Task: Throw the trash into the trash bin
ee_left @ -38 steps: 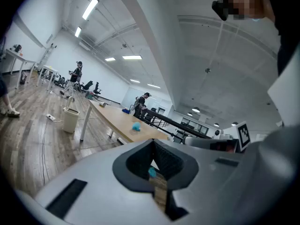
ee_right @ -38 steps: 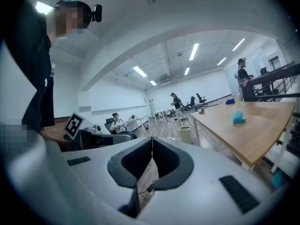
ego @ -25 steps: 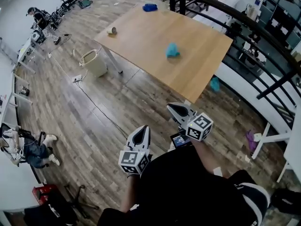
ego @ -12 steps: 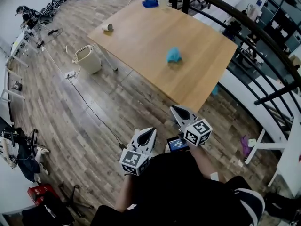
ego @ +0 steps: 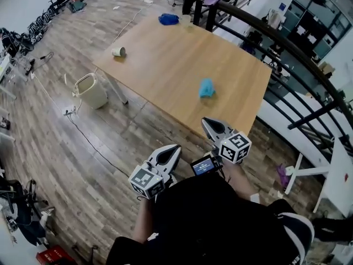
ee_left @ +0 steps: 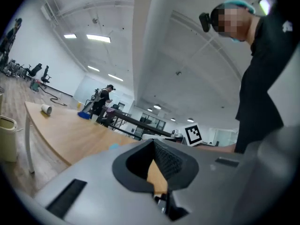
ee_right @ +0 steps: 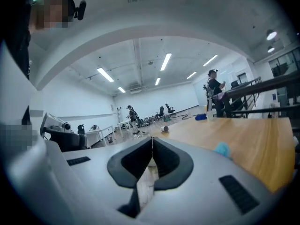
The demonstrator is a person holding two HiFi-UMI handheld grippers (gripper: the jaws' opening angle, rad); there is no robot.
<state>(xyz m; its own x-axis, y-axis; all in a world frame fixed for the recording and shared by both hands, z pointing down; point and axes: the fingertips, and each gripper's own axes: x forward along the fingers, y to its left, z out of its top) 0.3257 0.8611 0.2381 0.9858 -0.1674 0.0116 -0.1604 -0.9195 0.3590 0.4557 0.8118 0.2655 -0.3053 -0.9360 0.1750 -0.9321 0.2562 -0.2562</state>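
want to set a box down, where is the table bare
The table is bare across its middle, between the cup at the left corner, the dark blue item at the far edge and the light blue wad near the front. Nowhere crowded.

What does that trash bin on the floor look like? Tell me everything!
The trash bin is a small cream-coloured tub, plastic by the look of it, with an open top and no lid in sight. It stands on the wooden floor, just outside the left corner of the big wooden table and close to one white table leg. A thin cable runs along the floor nearby. Only the floor seems to touch it. What is inside is too small to tell.
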